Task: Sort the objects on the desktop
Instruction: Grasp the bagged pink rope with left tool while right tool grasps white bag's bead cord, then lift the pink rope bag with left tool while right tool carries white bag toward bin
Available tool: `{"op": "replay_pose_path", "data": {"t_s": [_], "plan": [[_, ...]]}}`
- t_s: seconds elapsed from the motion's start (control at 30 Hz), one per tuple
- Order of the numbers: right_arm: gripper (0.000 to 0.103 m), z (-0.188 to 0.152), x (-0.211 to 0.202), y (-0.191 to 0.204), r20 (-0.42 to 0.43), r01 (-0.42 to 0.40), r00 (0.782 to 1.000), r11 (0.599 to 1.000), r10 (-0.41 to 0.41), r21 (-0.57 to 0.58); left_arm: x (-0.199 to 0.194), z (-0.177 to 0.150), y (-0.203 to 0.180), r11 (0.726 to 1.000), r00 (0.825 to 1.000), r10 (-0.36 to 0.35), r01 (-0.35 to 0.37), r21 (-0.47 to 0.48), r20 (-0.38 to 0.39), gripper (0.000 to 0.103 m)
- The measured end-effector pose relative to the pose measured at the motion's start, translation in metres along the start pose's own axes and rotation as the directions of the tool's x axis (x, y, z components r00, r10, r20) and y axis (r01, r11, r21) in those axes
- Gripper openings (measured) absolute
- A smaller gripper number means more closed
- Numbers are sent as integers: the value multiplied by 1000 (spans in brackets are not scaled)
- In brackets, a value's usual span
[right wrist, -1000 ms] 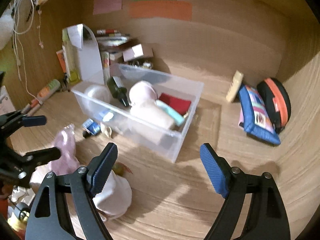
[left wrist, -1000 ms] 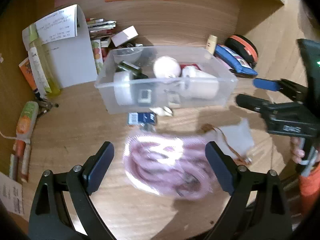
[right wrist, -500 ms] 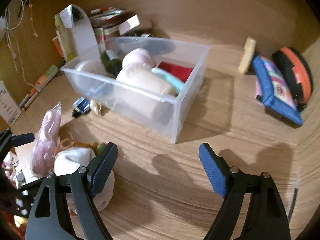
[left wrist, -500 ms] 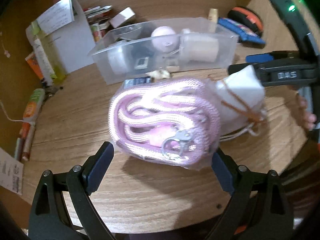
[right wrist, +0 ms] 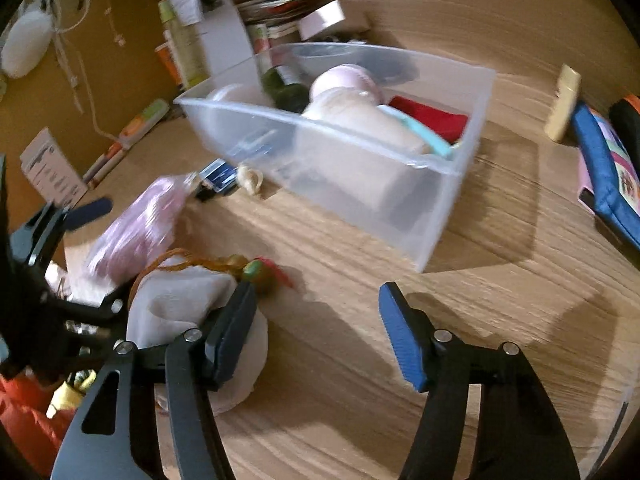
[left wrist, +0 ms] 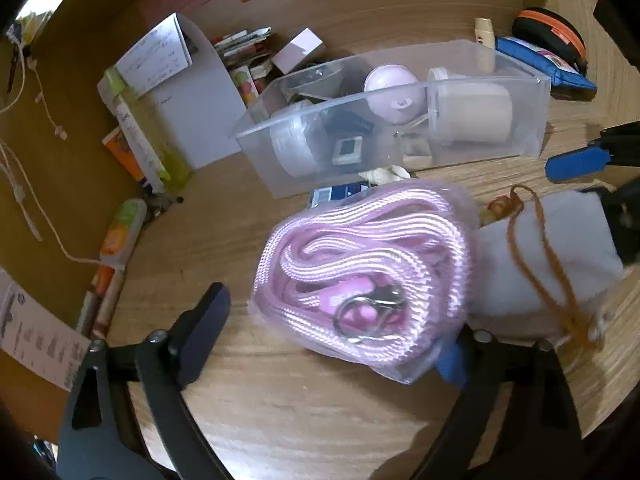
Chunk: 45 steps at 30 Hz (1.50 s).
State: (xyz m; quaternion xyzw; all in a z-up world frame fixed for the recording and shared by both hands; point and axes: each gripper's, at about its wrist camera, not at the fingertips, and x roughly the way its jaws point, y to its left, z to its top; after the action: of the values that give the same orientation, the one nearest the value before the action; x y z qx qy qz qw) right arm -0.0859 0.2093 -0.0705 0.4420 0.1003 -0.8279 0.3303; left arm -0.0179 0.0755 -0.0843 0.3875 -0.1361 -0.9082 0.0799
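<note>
A pink coiled rope in a clear bag [left wrist: 364,276] lies on the wooden desk between the fingers of my open left gripper [left wrist: 332,340], against the right finger; it also shows in the right wrist view [right wrist: 136,228]. A white cloth pouch with an orange cord [left wrist: 548,256] lies right of it. In the right wrist view the pouch [right wrist: 188,304] sits against the left finger of my open right gripper [right wrist: 320,336], outside the gap. A clear plastic bin [left wrist: 536,96] [right wrist: 440,216] with several items stands behind.
A small blue packet [left wrist: 336,194] and a pale shell-like piece [left wrist: 384,174] lie in front of the bin. A blue pouch [right wrist: 608,168] and an orange-black case [left wrist: 552,36] are at the right. Papers, boxes and tubes [left wrist: 120,232] line the left wall.
My left gripper has come closer to the pink rope bag, which now fills the gap more. My right gripper moved left and lower, its left finger now against the white pouch.
</note>
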Motion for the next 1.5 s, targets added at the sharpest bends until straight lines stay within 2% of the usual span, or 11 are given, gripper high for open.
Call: {"op": "replay_pose_path", "data": {"t_s": [0.1, 0.2, 0.3, 0.37, 0.43, 0.5, 0.6, 0.8, 1.07, 1.5], "plan": [[60, 0, 3, 14, -6, 0, 1000, 998, -1, -61, 2, 3, 0, 999, 1000, -7, 7, 35, 8, 70], [60, 4, 6, 21, -10, 12, 1000, 996, -13, -93, 3, 5, 3, 999, 1000, -12, 11, 42, 15, 65], [58, 10, 11, 24, -20, 20, 1000, 995, -22, -102, 7, 10, 14, 999, 999, -33, 33, 9, 15, 63], [50, 13, 15, 25, -24, 12, 1000, 996, -14, -93, 9, 14, 22, 999, 999, -46, 47, -20, 16, 61], [33, 14, 20, 26, -36, 4, 999, 997, -7, -79, 11, 18, 28, 997, 998, -67, 68, -39, 19, 57], [31, 14, 22, 30, -28, 21, 999, 996, -24, -86, 13, 23, 34, 995, 996, -87, 88, -53, 22, 51], [18, 13, 22, 37, -12, 34, 999, 996, -35, -86, 15, 28, 38, 994, 995, -94, 95, -62, 32, 43], [18, 10, 20, 34, 15, 53, 998, 998, -53, -34, 13, 32, 55, 986, 989, -126, 133, -103, 76, 33], [18, 21, 2, 16, 73, 42, 996, 997, -47, 65, 14, 36, 100, 945, 971, -223, 236, -228, 79, 29], [17, 50, -32, 14, 202, 44, 977, 994, -63, 100, -1, 42, 116, 920, 963, -247, 269, -285, 113, 27]]}}
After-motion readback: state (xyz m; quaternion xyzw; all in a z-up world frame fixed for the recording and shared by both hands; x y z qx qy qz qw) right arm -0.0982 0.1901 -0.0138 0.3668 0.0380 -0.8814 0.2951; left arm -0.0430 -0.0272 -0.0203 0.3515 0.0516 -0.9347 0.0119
